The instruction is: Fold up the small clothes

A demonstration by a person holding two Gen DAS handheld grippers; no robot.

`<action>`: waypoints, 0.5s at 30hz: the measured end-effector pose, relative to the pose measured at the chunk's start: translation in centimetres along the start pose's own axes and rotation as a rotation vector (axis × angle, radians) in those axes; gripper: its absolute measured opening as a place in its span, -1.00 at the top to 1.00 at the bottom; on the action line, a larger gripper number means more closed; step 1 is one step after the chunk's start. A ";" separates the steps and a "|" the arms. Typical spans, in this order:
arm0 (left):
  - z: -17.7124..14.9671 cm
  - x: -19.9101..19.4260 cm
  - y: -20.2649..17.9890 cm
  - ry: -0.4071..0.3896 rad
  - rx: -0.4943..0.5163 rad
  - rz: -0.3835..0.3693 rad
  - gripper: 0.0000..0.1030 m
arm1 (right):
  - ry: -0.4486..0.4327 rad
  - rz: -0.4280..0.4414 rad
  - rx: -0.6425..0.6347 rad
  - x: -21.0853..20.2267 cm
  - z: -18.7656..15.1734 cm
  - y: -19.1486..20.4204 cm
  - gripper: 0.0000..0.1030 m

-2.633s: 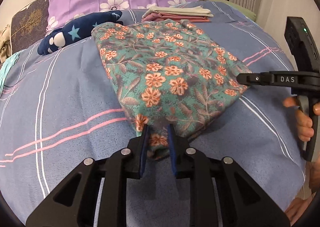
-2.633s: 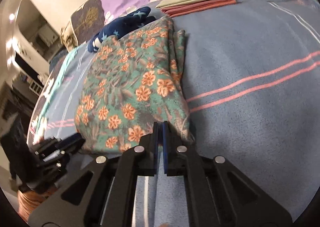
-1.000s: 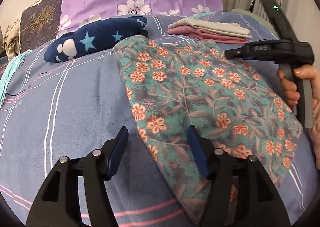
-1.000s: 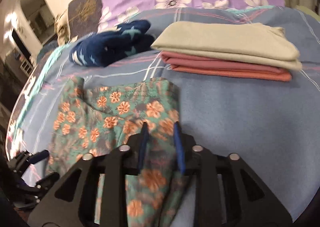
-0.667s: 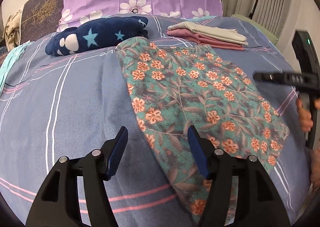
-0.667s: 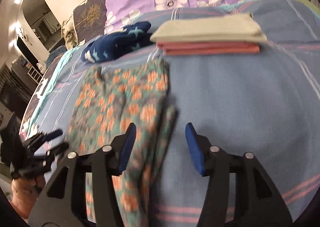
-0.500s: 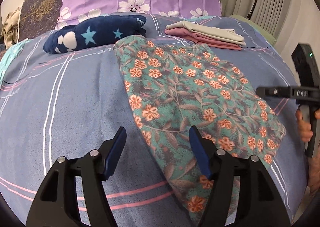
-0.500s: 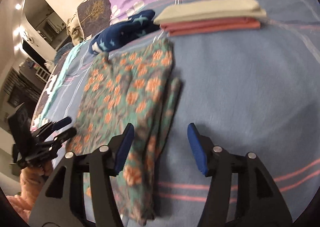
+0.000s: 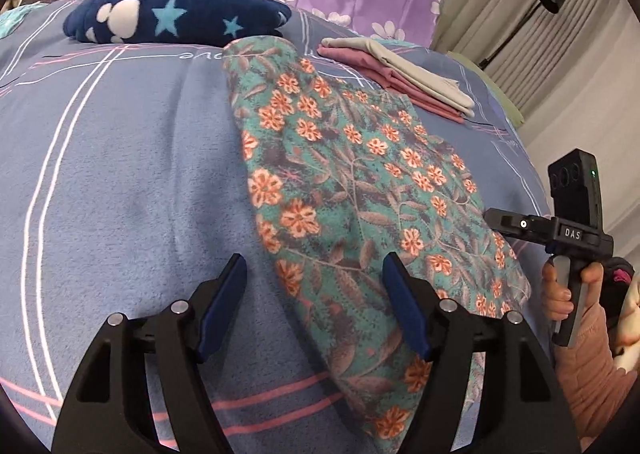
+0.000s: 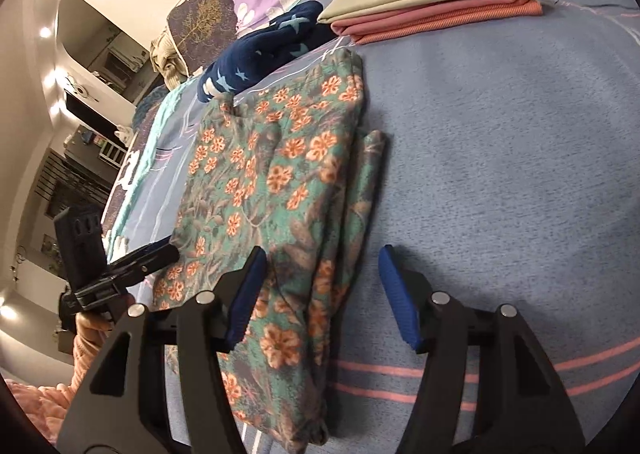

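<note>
Jaws of our left gripper [image 9: 314, 304] and right gripper [image 10: 322, 294] gape empty over the teal flower-printed folded garment [image 9: 352, 190]; next we judge a regrip of its near corners for another fold.

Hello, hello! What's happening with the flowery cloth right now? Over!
Left gripper open, right gripper open. Flowery cloth flat on bed, folded over. Nothing blocking.

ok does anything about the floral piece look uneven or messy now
Slightly. In the right wrist view the floral garment lies flat on the bed, but a lower layer pokes out past its right edge, so the fold edges don't line up. Both grippers hover open, holding nothing.
</note>
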State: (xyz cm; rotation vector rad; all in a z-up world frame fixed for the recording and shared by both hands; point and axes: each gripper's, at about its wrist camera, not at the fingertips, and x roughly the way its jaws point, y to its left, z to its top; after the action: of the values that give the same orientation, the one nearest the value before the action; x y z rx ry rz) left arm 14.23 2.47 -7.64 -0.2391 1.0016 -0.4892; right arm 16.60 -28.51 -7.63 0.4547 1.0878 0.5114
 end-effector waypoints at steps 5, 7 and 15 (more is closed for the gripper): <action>1.5 1.0 -0.1 0.019 0.006 -0.059 -0.32 | 0.029 0.023 -0.022 1.4 1.5 0.5 -0.18; 2.2 1.7 0.0 0.021 0.011 -0.052 -0.03 | 0.040 0.034 -0.024 2.0 2.3 0.6 -0.18; 4.5 3.8 1.2 0.020 -0.013 -0.111 0.21 | 0.031 0.029 -0.043 4.0 4.2 1.1 -0.21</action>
State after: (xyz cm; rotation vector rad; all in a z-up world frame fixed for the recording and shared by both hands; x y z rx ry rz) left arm 20.10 1.51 -8.57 -0.3034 1.0145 -0.5873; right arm 21.72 -25.65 -8.17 0.4263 1.0991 0.5677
